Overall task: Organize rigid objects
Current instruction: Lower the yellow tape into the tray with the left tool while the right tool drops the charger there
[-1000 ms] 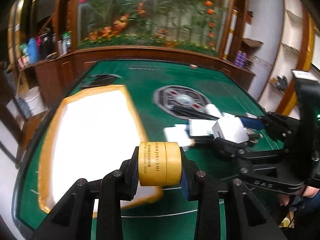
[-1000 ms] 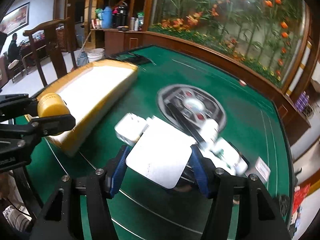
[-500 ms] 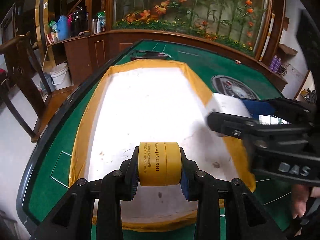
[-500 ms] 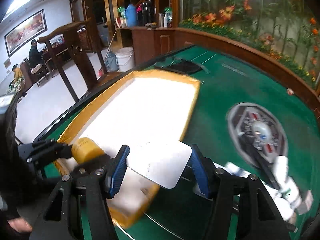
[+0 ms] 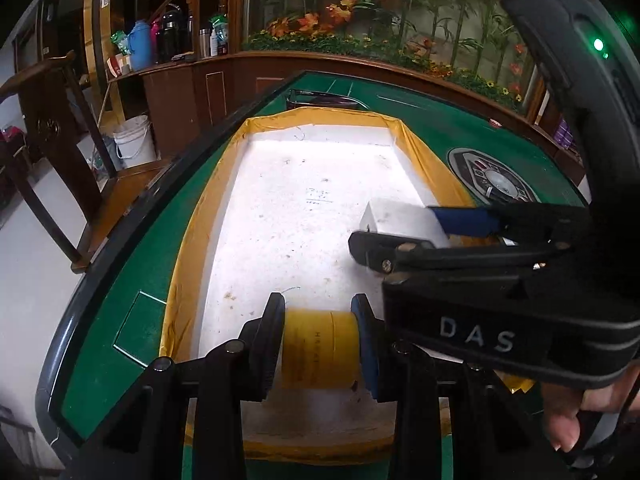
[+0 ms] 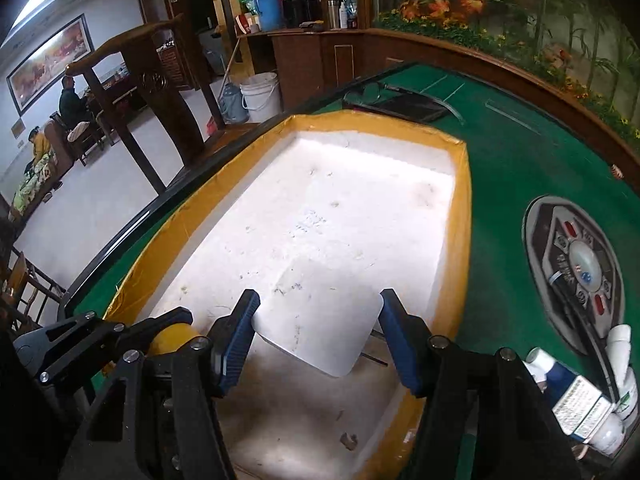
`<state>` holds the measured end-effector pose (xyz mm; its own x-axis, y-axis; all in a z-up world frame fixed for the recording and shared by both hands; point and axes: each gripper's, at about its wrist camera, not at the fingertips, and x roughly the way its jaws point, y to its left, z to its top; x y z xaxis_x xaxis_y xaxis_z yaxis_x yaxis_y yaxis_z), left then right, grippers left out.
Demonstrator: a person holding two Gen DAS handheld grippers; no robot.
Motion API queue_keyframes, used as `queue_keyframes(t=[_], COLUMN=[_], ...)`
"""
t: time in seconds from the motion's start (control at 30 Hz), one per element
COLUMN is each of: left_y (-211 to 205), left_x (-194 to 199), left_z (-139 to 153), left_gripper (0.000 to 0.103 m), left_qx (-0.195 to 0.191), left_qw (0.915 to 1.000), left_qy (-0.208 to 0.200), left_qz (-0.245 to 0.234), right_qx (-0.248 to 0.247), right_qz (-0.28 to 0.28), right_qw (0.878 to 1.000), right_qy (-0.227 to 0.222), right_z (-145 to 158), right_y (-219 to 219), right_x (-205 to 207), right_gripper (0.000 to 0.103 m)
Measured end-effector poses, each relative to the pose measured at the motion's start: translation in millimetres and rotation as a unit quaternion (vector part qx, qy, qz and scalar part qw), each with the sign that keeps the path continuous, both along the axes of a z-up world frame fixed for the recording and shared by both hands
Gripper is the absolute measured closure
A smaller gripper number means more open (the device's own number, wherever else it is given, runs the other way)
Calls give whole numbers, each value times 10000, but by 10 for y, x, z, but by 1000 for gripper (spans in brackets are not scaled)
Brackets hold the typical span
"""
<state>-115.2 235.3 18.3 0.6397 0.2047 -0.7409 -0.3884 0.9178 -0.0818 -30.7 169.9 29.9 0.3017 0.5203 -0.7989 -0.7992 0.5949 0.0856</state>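
Left gripper (image 5: 320, 350): clamped on a yellow jar (image 5: 318, 350), above the near end of the tray (image 5: 430, 160).
Right gripper (image 6: 318, 334): clamped on a white box (image 6: 320, 320), over the tray's near right part.
Tray: white, yellow-rimmed, along the table's (image 6: 508, 168) left edge.
Bottles (image 6: 592, 396): near right of the table.

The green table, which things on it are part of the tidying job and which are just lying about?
In the job:
- round yellow plastic jar, held in the left tool
- flat white box, held in the right tool
- white foam tray with yellow taped rim
- white bottles and cartons

Lying about:
- white plastic bucket
- blue flask
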Motion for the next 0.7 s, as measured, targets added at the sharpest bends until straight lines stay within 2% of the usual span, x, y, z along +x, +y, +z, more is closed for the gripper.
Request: queue_keyframes(t=[0.03, 0.1, 0.17, 0.2, 0.3, 0.5, 0.7], left_y=[-4, -1, 3, -7, -49, -112, -215], left_x=[-6, -12, -18, -32, -34, -43, -49], left_z=[1, 5, 18, 35, 41, 58, 72], left_gripper=[65, 56, 32, 29, 27, 23, 22], left_qx=[13, 49, 110, 170, 339, 655, 1052], left_qw=[10000, 10000, 9999, 9997, 9993, 9976, 9941], left_qy=[3, 11, -14, -55, -39, -7, 40], left_qz=[19, 73, 124, 140, 145, 222, 241], right_qx=[8, 26, 84, 112, 213, 484, 795], right_qz=[18, 43, 79, 110, 108, 64, -41], right_qw=[10000, 9999, 9998, 9998, 9997, 9988, 9967], right_qy=[46, 101, 132, 154, 111, 17, -159], right_z=[-18, -39, -29, -23, 12, 145, 324], right_y=[3, -9, -27, -37, -72, -221, -631], right_x=[4, 16, 15, 8, -6, -12, 67], right_gripper=[43, 43, 42, 42, 37, 36, 36])
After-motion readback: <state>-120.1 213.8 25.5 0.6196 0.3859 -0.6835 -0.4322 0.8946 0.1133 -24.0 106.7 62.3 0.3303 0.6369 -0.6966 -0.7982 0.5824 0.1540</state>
